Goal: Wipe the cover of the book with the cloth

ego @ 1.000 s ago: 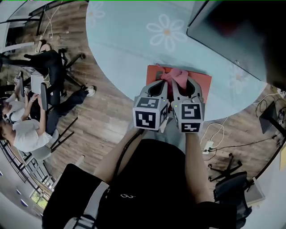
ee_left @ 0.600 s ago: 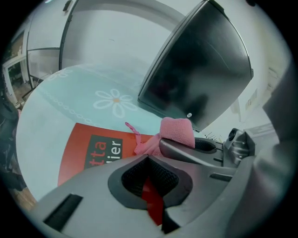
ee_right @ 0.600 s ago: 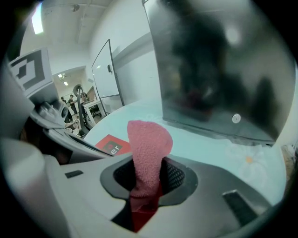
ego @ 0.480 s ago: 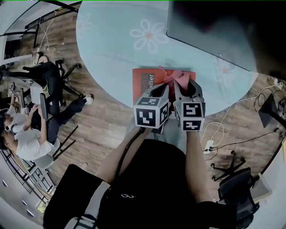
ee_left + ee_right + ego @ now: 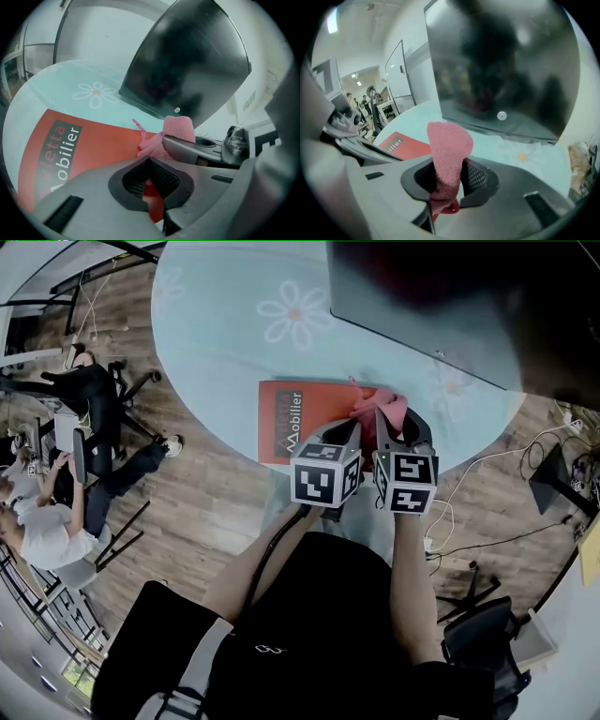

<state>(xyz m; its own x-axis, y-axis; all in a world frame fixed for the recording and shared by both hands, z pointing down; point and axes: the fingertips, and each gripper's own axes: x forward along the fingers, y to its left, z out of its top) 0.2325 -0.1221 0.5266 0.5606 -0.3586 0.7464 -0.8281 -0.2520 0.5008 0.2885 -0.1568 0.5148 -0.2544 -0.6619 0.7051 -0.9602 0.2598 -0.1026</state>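
A: At your far left, people (image 5: 47, 531) sit at desks on the wooden floor, well apart from your round table (image 5: 225, 343) with its daisy print.

B: Your book (image 5: 300, 413) lies flat at the near edge of that table, red cover up, with white lettering at its left end.

A: Your left gripper (image 5: 152, 180) is over the right half of the cover. Its jaws are drawn together to a thin slit and grip nothing, so only the red cover shows through.

B: Just right of it, your pink cloth (image 5: 447, 145) is pinched between the jaws of your right gripper (image 5: 443, 192), and a fold stands up past them.

A: In the left gripper view, the lower part of the cloth touches the right end of the cover.

B: You hold the two grippers side by side, close together. Beyond them, at the far right, a dark screen (image 5: 450, 306) is on the table.
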